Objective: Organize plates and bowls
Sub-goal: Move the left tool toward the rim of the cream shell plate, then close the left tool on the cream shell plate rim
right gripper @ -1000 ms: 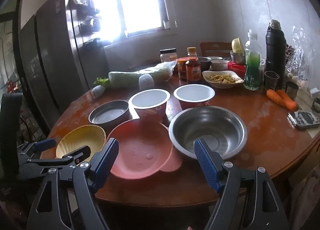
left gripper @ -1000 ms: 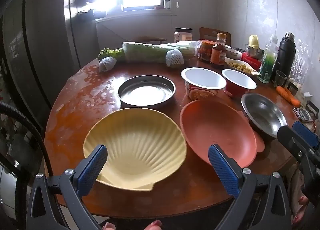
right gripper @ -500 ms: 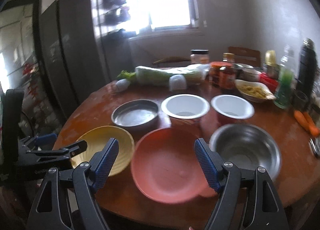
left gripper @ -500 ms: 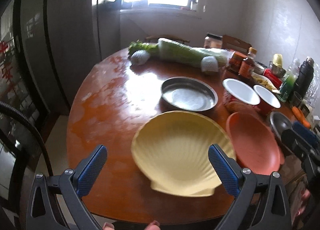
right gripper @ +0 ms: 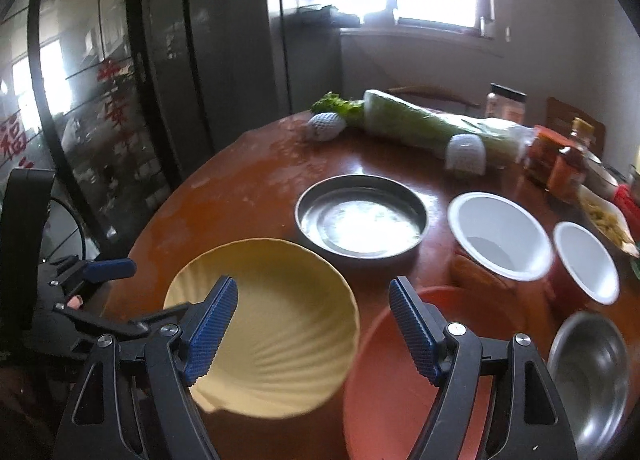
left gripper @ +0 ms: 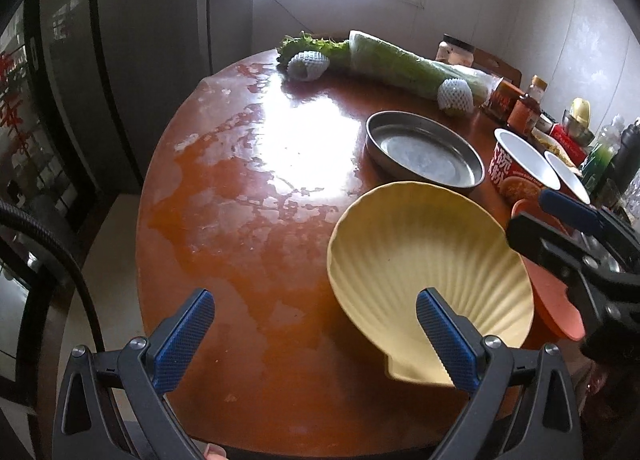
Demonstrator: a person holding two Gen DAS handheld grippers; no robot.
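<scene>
A yellow shell-shaped plate (left gripper: 424,256) is lying on a round reddish-brown surface (left gripper: 248,195), near its front edge. The plate's ribs are fanning out from a small squared hinge tab, and that tab is pointing toward the person at the surface's near edge; the long axis is running from the tab away toward the steel pan (left gripper: 424,149) just behind the scalloped rim. A salmon-pink plate (right gripper: 384,388) is sitting just to the right of the shell plate; whether their rims are touching cannot be told. Further right are two white-lined paper bowls (right gripper: 500,236), side by side, and a steel bowl (right gripper: 588,364).

The left tongs (left gripper: 316,334) are hovering with blue pads wide apart and holding nothing; the right pad is hanging over the shell plate's near rim. The right tongs (right gripper: 314,326) are also gaping wide and empty, straddling the gap between the yellow and pink plates.

The surface is glossy, worn in pale patches and glaring under window light. At its far side a long wrapped cabbage (left gripper: 404,63) is lying crosswise beside two fruits in white foam netting (left gripper: 308,65), with jars and bottles (left gripper: 524,107) clustering at the right. A bright window, pale walls and dark glass-fronted cabinets are enclosing the room.
</scene>
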